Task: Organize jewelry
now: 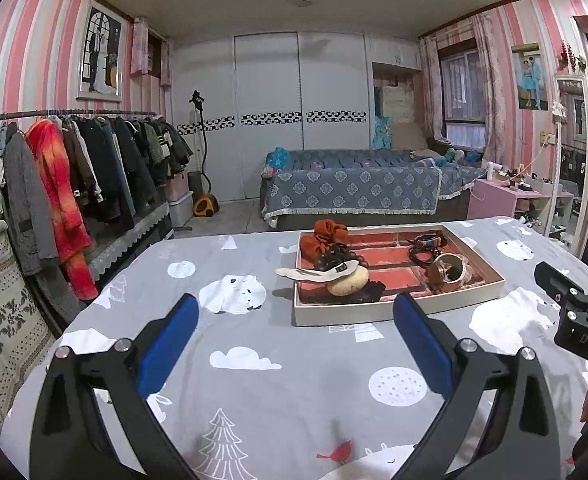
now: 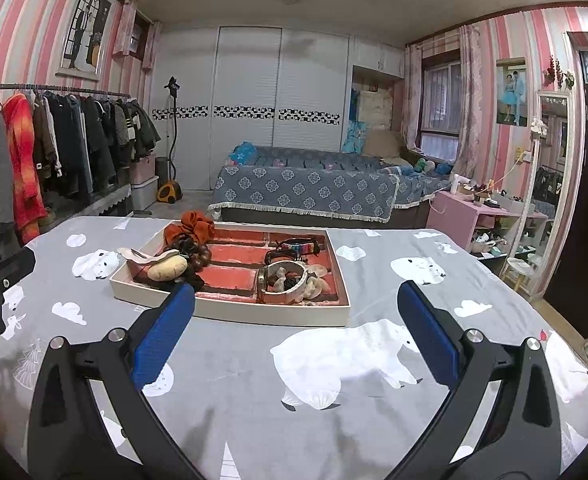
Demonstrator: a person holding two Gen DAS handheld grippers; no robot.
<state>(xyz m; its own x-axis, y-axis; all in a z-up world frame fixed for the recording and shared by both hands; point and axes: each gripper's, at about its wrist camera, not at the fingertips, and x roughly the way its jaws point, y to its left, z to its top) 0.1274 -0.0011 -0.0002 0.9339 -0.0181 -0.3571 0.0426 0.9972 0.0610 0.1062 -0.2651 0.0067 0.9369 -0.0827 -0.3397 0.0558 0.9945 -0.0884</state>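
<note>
- The left gripper (image 1: 295,320) is hovering over the counter (image 1: 254,392), jaws spread wide, gripping nothing.
- The right gripper (image 2: 295,312) is likewise gaping, nothing held, facing the tray (image 2: 230,312) of jewelry.

Even, dim ceiling light, soft shadows, sharp focus, strong fisheye bending at edges.

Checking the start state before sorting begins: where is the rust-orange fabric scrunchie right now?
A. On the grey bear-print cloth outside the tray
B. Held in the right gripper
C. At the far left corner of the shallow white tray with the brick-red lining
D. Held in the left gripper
C: the rust-orange fabric scrunchie sits at the far left corner of the shallow white tray, while the left gripper and right gripper are both open and empty.
</note>
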